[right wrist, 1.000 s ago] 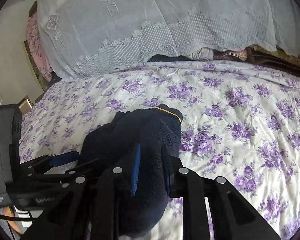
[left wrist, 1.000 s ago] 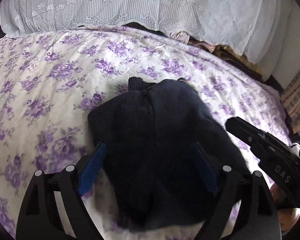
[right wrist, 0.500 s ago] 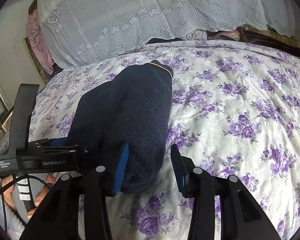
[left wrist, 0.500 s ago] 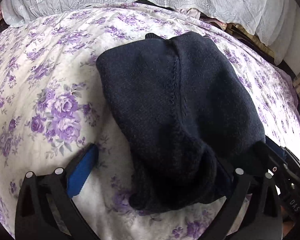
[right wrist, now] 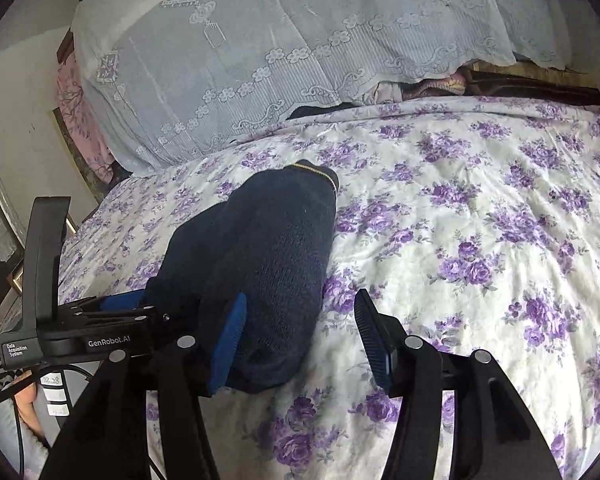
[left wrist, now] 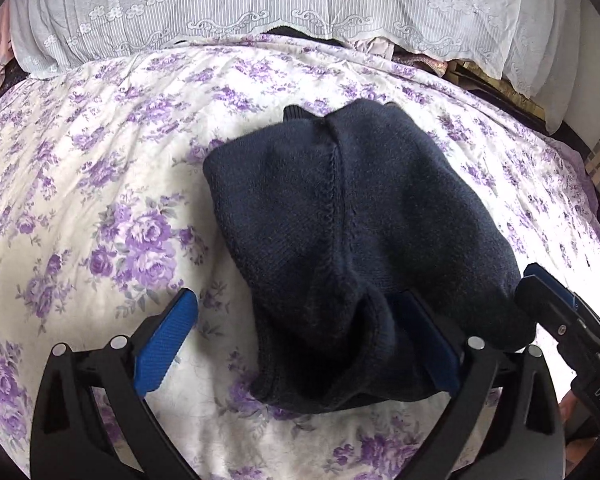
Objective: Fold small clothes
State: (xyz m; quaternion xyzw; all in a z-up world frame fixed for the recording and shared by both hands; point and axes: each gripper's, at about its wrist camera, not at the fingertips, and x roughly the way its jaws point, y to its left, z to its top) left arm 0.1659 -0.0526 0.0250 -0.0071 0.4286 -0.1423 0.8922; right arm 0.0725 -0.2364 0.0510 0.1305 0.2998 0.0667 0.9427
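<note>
The left gripper (left wrist: pixel 296 348) stands wide open, low over the bed (left wrist: pixel 100 200), holding nothing; its right finger (left wrist: pixel 428 344) lies against the near hem of the folded navy sweater (left wrist: pixel 348 216), its left finger over bare sheet. The sweater lies as a thick bundle in the middle of the bed, collar end away from the cameras, with a white lace cover (left wrist: pixel 260 12) behind. The fold looks finished, so the step in hand is likely the release: both grippers should draw straight back and up, without snagging the knit or dragging the bundle open. The right gripper (right wrist: pixel 300 336) is also wide open and empty, level with the sheet at the sweater's right edge, its left finger (right wrist: pixel 228 344) touching the near corner, its right finger well clear on the sheet. Both point forward along the bed, side by side.
</note>
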